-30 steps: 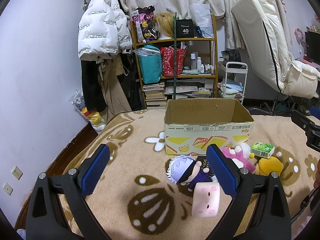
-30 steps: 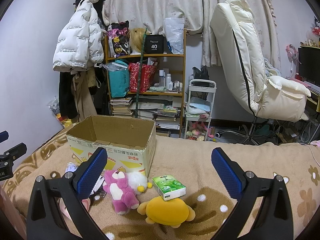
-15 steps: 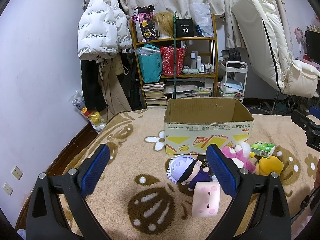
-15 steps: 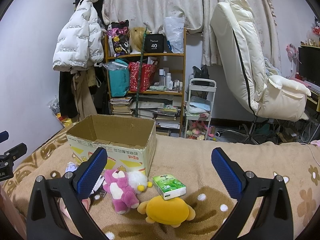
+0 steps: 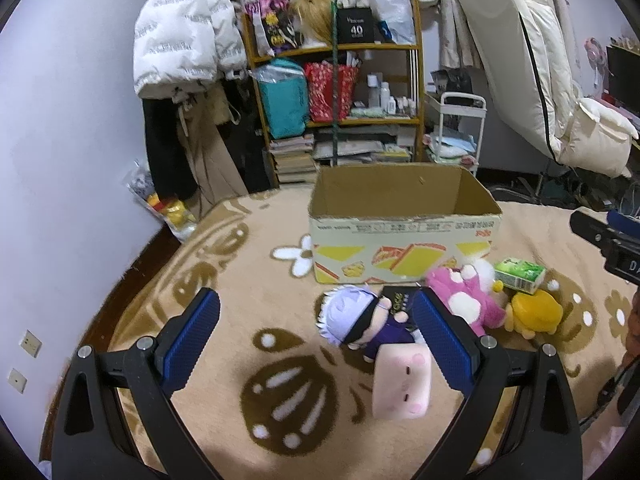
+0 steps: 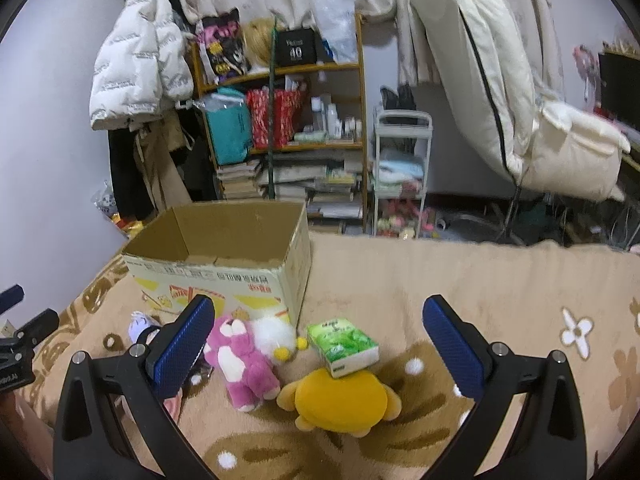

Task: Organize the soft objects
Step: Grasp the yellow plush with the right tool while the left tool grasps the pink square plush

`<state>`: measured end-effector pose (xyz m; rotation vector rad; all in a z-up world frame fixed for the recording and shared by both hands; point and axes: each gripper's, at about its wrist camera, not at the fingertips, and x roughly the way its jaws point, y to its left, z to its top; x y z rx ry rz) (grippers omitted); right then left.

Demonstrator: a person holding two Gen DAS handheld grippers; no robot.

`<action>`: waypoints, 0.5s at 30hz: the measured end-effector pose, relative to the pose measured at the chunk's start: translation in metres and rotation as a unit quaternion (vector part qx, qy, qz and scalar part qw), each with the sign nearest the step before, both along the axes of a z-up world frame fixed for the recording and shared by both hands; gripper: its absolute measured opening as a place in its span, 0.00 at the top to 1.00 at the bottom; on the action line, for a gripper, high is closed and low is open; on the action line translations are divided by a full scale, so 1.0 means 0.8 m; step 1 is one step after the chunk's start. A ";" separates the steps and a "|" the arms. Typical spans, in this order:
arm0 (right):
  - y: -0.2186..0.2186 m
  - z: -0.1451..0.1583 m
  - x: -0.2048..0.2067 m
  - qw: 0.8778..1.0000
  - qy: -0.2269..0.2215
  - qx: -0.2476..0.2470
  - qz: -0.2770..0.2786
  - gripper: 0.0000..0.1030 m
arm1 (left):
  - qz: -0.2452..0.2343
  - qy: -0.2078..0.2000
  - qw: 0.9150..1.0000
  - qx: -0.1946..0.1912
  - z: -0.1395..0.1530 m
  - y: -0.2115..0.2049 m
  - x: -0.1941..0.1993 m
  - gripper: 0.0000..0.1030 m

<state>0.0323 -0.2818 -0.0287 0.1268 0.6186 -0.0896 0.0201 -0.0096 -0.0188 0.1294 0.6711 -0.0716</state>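
Observation:
An open cardboard box (image 5: 404, 220) stands on the beige blanket. Before it lie a white-haired doll (image 5: 352, 320), a pink cube plush (image 5: 402, 386), a pink bear (image 5: 464, 300), a yellow plush (image 5: 534, 312) and a green tissue pack (image 5: 519, 274). My left gripper (image 5: 316, 308) hangs open above the blanket, left of the doll. My right gripper (image 6: 318, 312) is open too, above the yellow plush (image 6: 340, 398), the green tissue pack (image 6: 342, 344) and the pink bear (image 6: 240, 364). A small white plush (image 6: 276, 336) leans on the bear. The box (image 6: 216, 268) looks empty inside.
A black packet (image 5: 396, 306) lies under the doll. Behind the bed stand a crowded wooden shelf (image 5: 336, 120), a white trolley (image 6: 402, 176), hanging coats (image 5: 180, 40) and a cream recliner (image 6: 520, 100). The blanket stretches bare to the right (image 6: 500, 280).
Both views have tipped slightly downward, so the box and toys sit a little higher in each. Neither gripper's fingers have moved, and no toy has shifted.

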 end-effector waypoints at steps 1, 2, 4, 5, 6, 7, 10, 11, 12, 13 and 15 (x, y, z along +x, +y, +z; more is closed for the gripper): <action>-0.002 -0.003 0.003 1.000 0.006 0.007 0.002 0.00 | 0.001 0.006 1.000 -0.001 -0.002 -0.002 0.001 0.07; -0.004 -0.006 0.006 1.000 0.012 0.014 0.005 0.00 | 0.001 0.011 1.000 -0.001 -0.004 -0.006 0.003 0.07; -0.007 -0.014 0.012 0.999 0.027 0.026 0.005 0.00 | 0.000 0.018 1.000 0.008 -0.009 -0.015 0.008 0.07; -0.009 -0.017 0.015 0.999 0.033 0.031 0.005 0.00 | -0.001 0.021 1.000 0.013 -0.011 -0.018 0.010 0.07; -0.010 -0.021 0.019 0.998 0.044 0.036 0.003 0.00 | -0.003 0.025 1.000 0.015 -0.014 -0.022 0.012 0.07; -0.012 -0.025 0.022 0.998 0.050 0.039 0.000 0.00 | -0.004 0.029 0.999 0.016 -0.014 -0.027 0.015 0.07; -0.019 -0.036 0.031 0.996 0.073 0.049 -0.007 0.00 | -0.009 0.049 0.999 0.007 -0.020 -0.035 0.025 0.07; -0.021 -0.039 0.033 0.995 0.082 0.050 -0.009 0.00 | -0.011 0.056 0.998 0.006 -0.023 -0.037 0.027 0.07; -0.022 -0.044 0.037 0.994 0.095 0.052 -0.011 0.00 | -0.013 0.063 0.998 0.006 -0.026 -0.040 0.030 0.07; -0.024 -0.048 0.041 0.993 0.104 0.054 -0.012 0.00 | -0.016 0.072 0.997 0.008 -0.031 -0.043 0.032 0.07; -0.027 -0.061 0.048 0.989 0.132 0.061 -0.010 0.00 | -0.019 0.090 0.996 0.011 -0.041 -0.048 0.037 0.07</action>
